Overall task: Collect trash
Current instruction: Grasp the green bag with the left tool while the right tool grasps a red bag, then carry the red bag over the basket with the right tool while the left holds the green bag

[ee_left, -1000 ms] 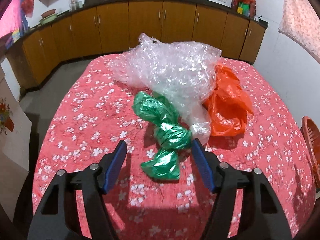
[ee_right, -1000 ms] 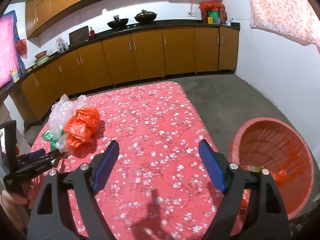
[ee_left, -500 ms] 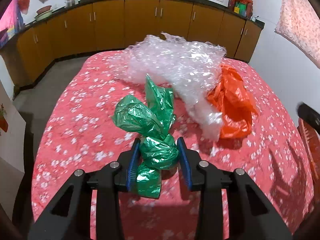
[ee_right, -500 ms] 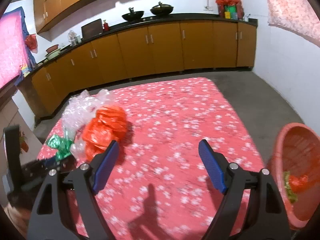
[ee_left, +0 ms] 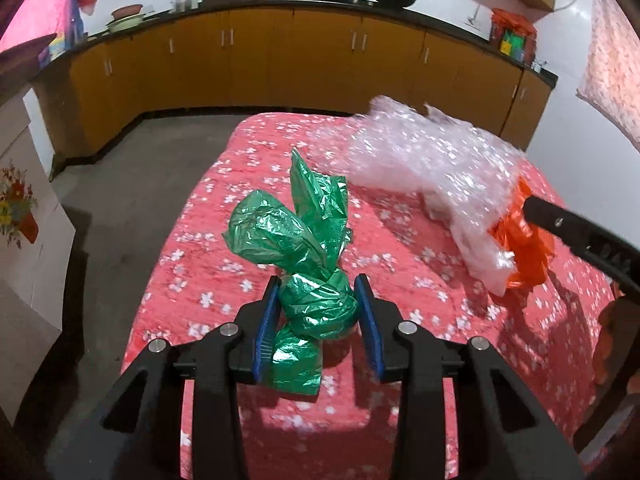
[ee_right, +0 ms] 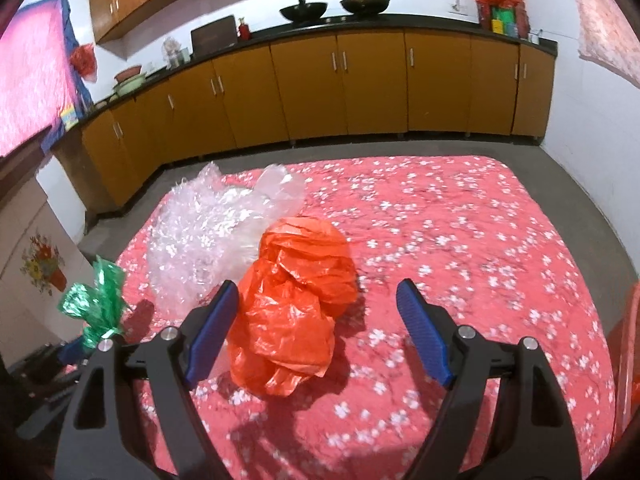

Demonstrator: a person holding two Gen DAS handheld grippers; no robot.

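The bed [ee_right: 460, 240] carries the clear plastic heap [ee_right: 208, 236], with the orange bag [ee_right: 296, 300] now between the wide-open right gripper [ee_right: 316, 332]. The left gripper [ee_left: 318, 320] has closed on the green bag [ee_left: 308, 260] and lifted it, one piece secured

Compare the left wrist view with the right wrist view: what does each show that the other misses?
Only the left wrist view shows the left gripper shut on the knot of the green bag. Only the right wrist view shows the right gripper open, with the orange bag between its fingers but not pinched. Both show the green bag, the orange bag, the clear plastic wrap, the red floral tablecloth and the cabinets.
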